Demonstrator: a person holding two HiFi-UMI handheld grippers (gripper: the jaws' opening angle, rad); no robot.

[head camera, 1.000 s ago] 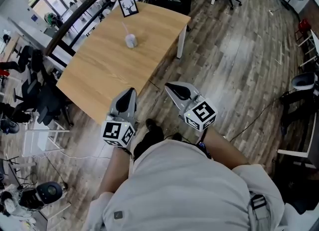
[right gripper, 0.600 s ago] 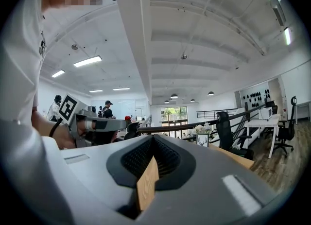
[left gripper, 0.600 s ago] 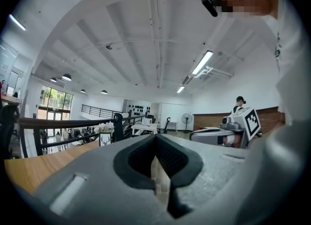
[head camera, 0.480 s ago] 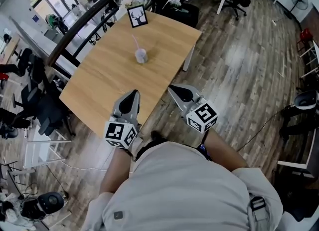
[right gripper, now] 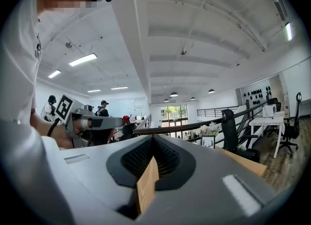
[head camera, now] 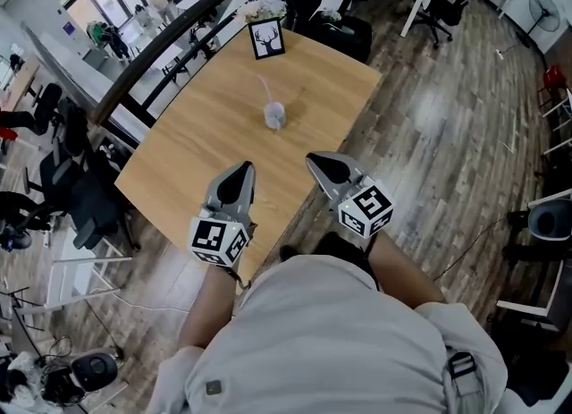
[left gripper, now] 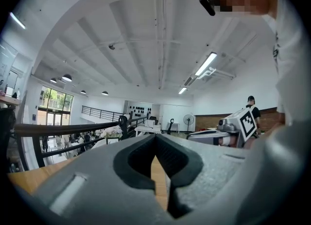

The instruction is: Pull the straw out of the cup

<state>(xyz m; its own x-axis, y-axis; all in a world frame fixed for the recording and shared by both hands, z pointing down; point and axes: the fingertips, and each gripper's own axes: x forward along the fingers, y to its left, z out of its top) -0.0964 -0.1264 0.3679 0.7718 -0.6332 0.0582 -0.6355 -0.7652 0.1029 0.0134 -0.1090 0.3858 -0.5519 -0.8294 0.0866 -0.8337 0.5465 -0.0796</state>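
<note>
A small clear cup [head camera: 274, 117] stands upright near the middle of the wooden table [head camera: 197, 144], and a pink straw [head camera: 264, 90] sticks out of it, leaning toward the far side. My left gripper [head camera: 242, 169] hovers over the table's near edge, well short of the cup. Its jaws are shut and hold nothing. My right gripper [head camera: 314, 160] hangs beside it at the table's near right edge, also shut and bare. In both gripper views the jaws meet, left gripper [left gripper: 156, 137] and right gripper [right gripper: 152, 139], and the cup is hidden behind them.
A framed deer picture [head camera: 267, 38] stands at the table's far edge. A dark railing [head camera: 179, 37] runs behind the table. Office chairs [head camera: 76, 189] stand to the left and at the far side, and wood floor [head camera: 438, 126] lies to the right.
The table and cup have slid nearer and to the right in the head view as the person steps closer. Both grippers stay shut and now reach over the table's near edge.
</note>
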